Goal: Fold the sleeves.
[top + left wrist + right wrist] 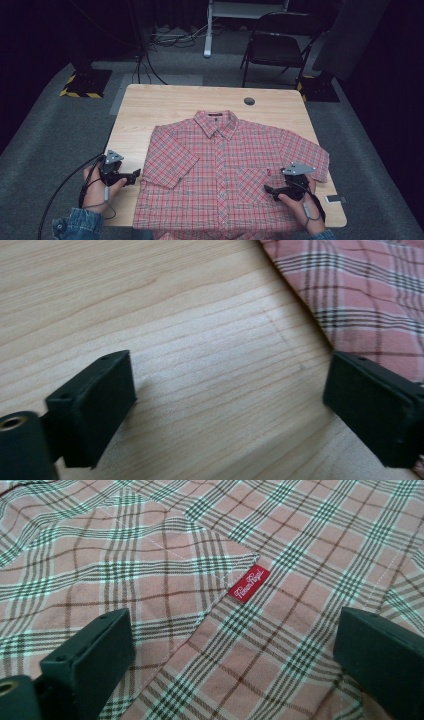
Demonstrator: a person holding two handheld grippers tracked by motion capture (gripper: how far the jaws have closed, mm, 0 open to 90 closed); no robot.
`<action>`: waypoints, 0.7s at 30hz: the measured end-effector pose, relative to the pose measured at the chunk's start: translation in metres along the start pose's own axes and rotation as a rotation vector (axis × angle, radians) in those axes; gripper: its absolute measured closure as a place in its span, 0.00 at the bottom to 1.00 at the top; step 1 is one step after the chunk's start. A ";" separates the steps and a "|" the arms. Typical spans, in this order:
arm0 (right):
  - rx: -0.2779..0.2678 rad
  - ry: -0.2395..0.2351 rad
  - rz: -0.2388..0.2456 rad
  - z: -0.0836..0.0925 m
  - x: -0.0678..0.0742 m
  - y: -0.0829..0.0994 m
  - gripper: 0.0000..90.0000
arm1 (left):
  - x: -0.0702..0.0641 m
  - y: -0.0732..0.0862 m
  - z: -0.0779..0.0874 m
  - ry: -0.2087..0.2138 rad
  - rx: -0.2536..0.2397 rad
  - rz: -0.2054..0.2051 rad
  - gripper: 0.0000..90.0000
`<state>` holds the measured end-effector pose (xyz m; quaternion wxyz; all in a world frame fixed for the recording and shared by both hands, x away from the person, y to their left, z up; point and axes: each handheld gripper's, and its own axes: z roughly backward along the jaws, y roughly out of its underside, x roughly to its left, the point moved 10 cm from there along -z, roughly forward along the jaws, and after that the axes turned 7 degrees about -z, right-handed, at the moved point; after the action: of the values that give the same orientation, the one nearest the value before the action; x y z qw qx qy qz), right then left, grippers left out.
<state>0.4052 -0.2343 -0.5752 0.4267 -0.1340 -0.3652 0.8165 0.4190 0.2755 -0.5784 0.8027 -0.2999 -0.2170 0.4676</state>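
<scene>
**A:** Status on the shirt?

**B:** One plaid shirt point(225, 175), short sleeves, lying face up and flat on the table point(165, 102), collar away from me, hem hanging slightly over the near edge. Buttoned, as far as I can tell.

**A:** How will it handle?

**B:** My read: light, soft, no stiffness. It'll drape and drag if I lift one point only. Not fragile, not slippery on wood. Best holds are the doubled bits: sleeve hem, side seam, shoulder, collar. I'd avoid pinching the mid-panel, since I'd likely get one layer and it'd bunch.

**A:** Grippers?

**B:** Left gripper point(134, 176) is wide open, holding nothing, low over bare wood just beside the shirt's left edge below the sleeve. Right gripper point(268, 189) is also spread wide and empty, over the chest pocket point(150, 565), near the red label point(249, 583).

**A:** Counts?

**B:** One shirt, two sleeves, one pocket, one label. Also one small grey piece point(335, 199) at the table's right edge and one round port point(249, 101) at the far side. One folding chair point(280, 42) behind the table.
</scene>
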 end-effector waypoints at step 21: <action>0.015 -0.028 0.031 0.000 0.002 0.002 0.00 | -0.001 0.001 -0.001 -0.007 0.007 0.006 0.00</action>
<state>0.4029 -0.2338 -0.5759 0.4096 -0.1252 -0.3630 0.8275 0.4183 0.2750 -0.5795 0.8017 -0.2961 -0.2171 0.4717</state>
